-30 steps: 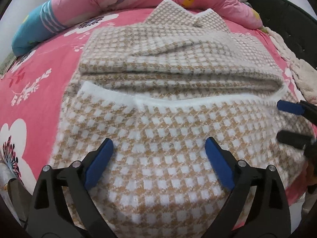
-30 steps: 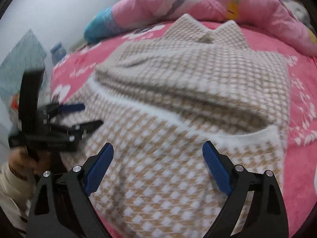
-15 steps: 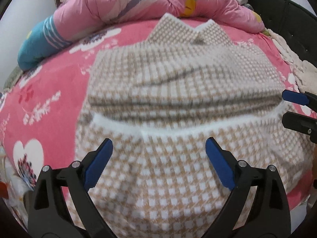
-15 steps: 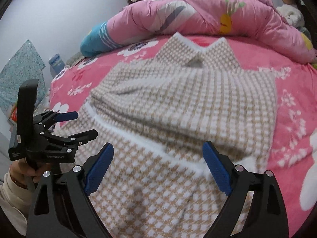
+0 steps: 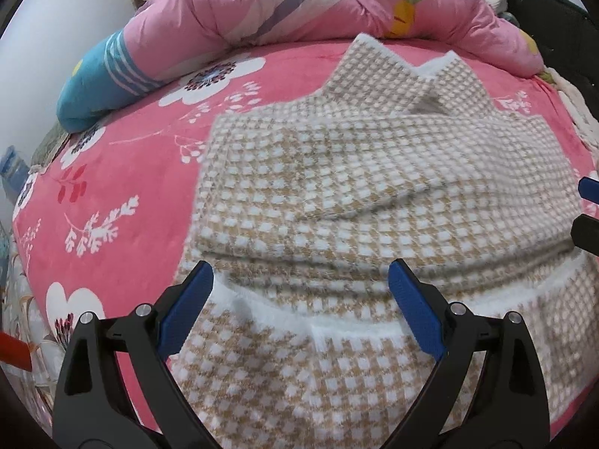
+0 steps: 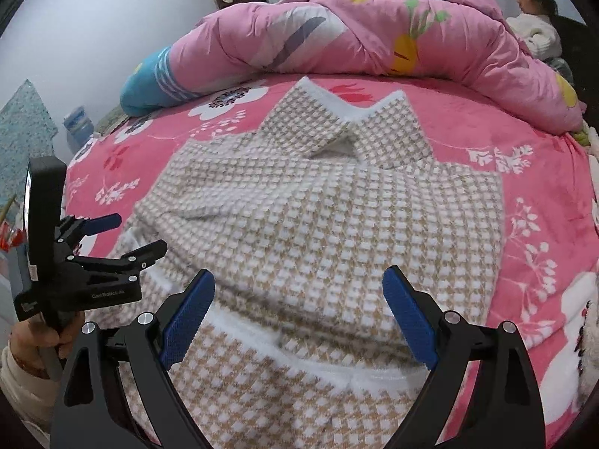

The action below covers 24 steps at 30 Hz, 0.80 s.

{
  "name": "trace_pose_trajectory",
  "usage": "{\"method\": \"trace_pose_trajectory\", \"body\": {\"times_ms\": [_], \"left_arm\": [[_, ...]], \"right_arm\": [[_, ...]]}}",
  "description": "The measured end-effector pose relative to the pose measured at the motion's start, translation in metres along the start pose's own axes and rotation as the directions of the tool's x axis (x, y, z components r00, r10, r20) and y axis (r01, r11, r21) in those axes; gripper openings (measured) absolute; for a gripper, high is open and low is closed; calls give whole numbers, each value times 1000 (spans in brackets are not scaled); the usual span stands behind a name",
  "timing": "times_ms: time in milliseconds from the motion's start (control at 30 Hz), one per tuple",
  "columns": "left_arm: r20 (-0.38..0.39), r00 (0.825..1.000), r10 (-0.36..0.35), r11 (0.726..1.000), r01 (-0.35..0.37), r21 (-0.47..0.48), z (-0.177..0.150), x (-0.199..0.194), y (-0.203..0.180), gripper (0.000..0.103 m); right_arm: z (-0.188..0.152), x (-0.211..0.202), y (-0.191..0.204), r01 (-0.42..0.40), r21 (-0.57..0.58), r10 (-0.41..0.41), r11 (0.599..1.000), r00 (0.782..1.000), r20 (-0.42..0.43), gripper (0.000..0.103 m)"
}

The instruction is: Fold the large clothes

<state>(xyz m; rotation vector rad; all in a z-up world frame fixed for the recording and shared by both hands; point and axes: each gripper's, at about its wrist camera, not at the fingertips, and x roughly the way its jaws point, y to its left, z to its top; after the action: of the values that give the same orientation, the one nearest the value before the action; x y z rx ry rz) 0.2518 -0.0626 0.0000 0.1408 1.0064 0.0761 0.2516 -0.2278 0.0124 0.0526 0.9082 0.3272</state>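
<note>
**Both grippers empty over a half-folded coat**

The checked fleece coat (image 5: 374,194) lay on the pink floral bedspread (image 5: 123,172), sleeves folded across its body. The left gripper (image 5: 299,303) hovered spread over the near hem, gripping nothing. The right gripper (image 6: 297,308) hung likewise, fingers apart. The thick pile (slippery, probably) could spring open or slide askew if only one layer got pinched.

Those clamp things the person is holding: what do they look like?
Each gripper is a black plastic clamp with two splayed fingers, silver bolts at the joints and textured blue pads at the tips. The left gripper, seen from the side, has an upright black handle with small white lettering. A cream sleeve covers the wrist.
</note>
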Motion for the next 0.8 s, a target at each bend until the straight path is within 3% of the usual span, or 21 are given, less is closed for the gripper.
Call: {"method": "trace_pose_trajectory", "body": {"times_ms": [800], "left_arm": [[16,1000,27,1000,-27,-10,5,2,1,91]], "right_arm": [[2,18,-12,22,21,-20,1000,998,-56,89]]}}
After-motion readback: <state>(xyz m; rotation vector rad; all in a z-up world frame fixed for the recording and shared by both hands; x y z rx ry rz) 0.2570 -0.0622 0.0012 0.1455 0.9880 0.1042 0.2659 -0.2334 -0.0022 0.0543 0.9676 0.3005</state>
